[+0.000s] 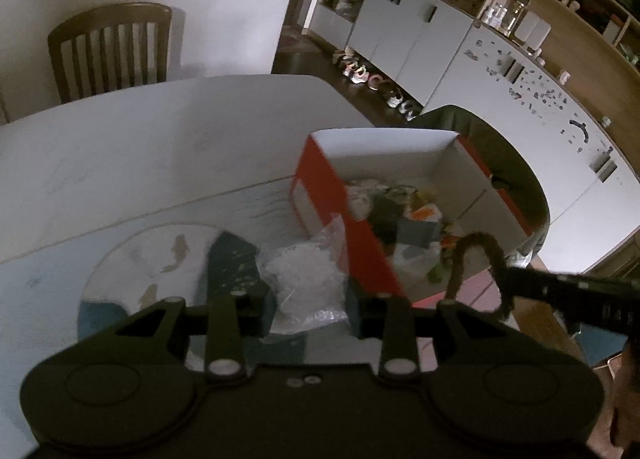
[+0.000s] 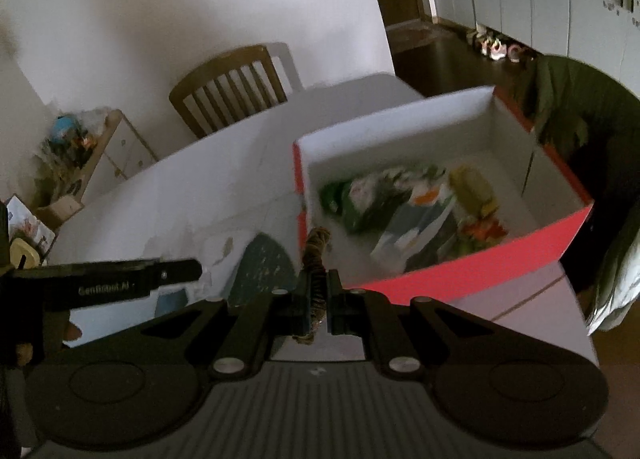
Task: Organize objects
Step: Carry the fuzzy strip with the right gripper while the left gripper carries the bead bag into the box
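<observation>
My left gripper is shut on a clear plastic bag of white bits, held above a round fish-print placemat. My right gripper is shut on a brown striped fuzzy loop. In the left wrist view the loop hangs from the right gripper over the near end of the box. The red box with white inner walls stands open on the table just ahead and holds several packets. One left gripper finger reaches in from the left.
A dark teal shape lies on the placemat. A wooden chair stands behind the white table. A green garment hangs beyond the box. White cabinets and shoes line the far floor.
</observation>
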Demonstrator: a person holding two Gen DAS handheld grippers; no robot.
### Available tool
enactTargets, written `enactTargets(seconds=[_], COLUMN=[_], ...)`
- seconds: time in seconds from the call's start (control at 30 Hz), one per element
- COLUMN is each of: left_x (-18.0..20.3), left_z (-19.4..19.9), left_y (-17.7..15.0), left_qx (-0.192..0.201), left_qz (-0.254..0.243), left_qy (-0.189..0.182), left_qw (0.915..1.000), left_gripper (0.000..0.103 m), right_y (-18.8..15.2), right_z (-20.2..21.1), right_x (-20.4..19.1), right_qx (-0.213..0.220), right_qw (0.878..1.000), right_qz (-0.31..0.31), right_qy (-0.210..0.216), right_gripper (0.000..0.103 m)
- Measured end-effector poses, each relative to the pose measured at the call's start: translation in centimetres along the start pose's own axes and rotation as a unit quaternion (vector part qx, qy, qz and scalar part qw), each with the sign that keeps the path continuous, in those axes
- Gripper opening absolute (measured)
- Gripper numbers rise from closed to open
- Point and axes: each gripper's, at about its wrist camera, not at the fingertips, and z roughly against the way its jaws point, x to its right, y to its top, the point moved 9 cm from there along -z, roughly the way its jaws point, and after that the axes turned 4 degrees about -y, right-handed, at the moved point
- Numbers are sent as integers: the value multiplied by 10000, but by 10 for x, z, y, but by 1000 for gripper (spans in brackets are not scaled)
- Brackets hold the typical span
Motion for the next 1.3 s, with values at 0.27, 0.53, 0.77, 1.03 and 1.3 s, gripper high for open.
enactTargets(seconds=[0.27,0.53,0.77,1.03,1.3], left_x=[43,81,105,121,129], left_z=[-13,-35,-67,-109,-151], left_y=[17,34,47,61,74], left_qx=[28,94,11,-144,-322], left_qz=[-141,-218,-177,-234,-304], left_qy=[54,165,175,250,299], left_qw=[9999,9996,9997,9993,9986], left_gripper=[34,34,34,34,34], right_y=[32,55,67,72,71], right_z=[7,-1,-16,-37,-59], right_x=[38,86,127,150,151], right_qx=[163,182,133,28,-109], right_qw=[9998,9998,9998,10000,9999], right_qz=[96,78,41,34,100], right_qy=[21,-69,-139,-83,68], right_gripper=[6,6,6,6,6])
